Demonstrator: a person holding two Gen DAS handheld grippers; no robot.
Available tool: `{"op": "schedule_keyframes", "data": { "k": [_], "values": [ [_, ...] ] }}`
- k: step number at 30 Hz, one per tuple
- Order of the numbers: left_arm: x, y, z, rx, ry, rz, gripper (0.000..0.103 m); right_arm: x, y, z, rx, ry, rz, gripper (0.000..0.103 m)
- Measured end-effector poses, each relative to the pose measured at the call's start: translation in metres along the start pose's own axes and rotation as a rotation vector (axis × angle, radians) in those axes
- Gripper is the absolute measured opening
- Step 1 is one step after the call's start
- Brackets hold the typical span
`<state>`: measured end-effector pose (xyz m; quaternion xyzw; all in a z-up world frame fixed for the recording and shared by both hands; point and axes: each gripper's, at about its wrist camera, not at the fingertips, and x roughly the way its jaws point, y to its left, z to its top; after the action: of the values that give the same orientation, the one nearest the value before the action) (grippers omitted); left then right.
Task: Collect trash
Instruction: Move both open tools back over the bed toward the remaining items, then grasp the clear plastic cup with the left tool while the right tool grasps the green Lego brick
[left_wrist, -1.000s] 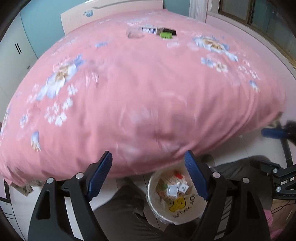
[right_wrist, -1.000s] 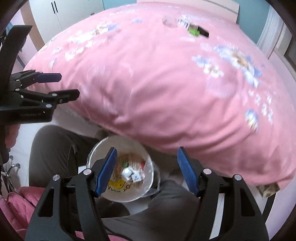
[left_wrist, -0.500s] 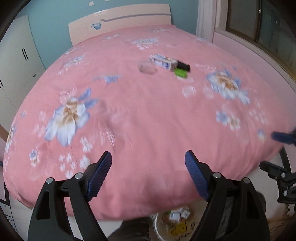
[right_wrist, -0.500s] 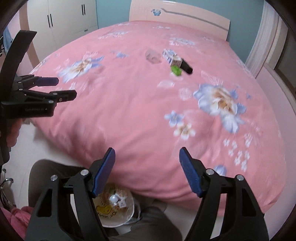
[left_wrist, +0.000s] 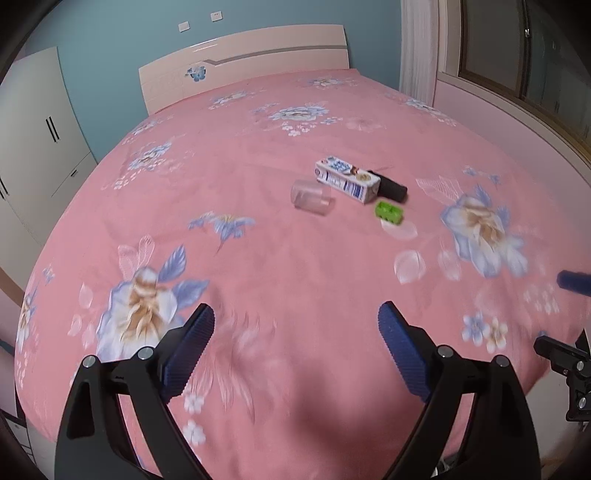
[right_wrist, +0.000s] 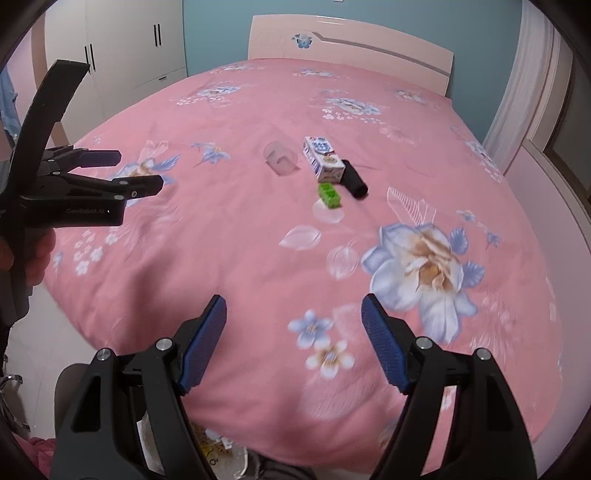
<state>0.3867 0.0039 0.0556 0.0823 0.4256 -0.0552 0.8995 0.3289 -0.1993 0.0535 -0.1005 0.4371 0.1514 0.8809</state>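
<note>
Several bits of trash lie together on the pink flowered bed (left_wrist: 258, 240): a clear plastic cup (left_wrist: 312, 196) on its side, a white and blue carton (left_wrist: 347, 179), a black cylinder (left_wrist: 391, 187) and a small green piece (left_wrist: 388, 212). They also show in the right wrist view: cup (right_wrist: 280, 158), carton (right_wrist: 323, 158), black cylinder (right_wrist: 354, 180), green piece (right_wrist: 328, 195). My left gripper (left_wrist: 295, 325) is open and empty, well short of them. My right gripper (right_wrist: 293, 317) is open and empty too.
A trash bin (right_wrist: 221, 456) lined with plastic sits on the floor below the bed's near edge. The headboard (left_wrist: 243, 62) is at the far end, white wardrobes (right_wrist: 122, 44) to the left, a window sill (left_wrist: 517, 122) along the right.
Both grippers have risen from over the trash bin and tilted up to face the bed top. The trash now sits nearer the middle of both views. Both stayed open.
</note>
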Motion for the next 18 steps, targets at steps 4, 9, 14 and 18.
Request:
{"op": "schedule_keyframes", "data": {
  "k": [4,9,14,18],
  "values": [
    [0.025,0.000,0.023,0.010,0.005,-0.008,0.092,0.020,-0.015,0.021,0.009,0.000,0.004,0.075],
    [0.065,-0.002,0.049,0.031,0.034,-0.029,0.092,0.049,-0.034,0.045,0.021,0.001,0.006,0.075],
    [0.100,-0.003,0.066,0.034,0.050,-0.038,0.092,0.086,-0.051,0.065,0.031,0.019,0.009,0.075],
    [0.131,-0.001,0.079,0.022,0.070,-0.054,0.092,0.114,-0.060,0.074,0.032,0.034,0.013,0.075]
  ]
}}
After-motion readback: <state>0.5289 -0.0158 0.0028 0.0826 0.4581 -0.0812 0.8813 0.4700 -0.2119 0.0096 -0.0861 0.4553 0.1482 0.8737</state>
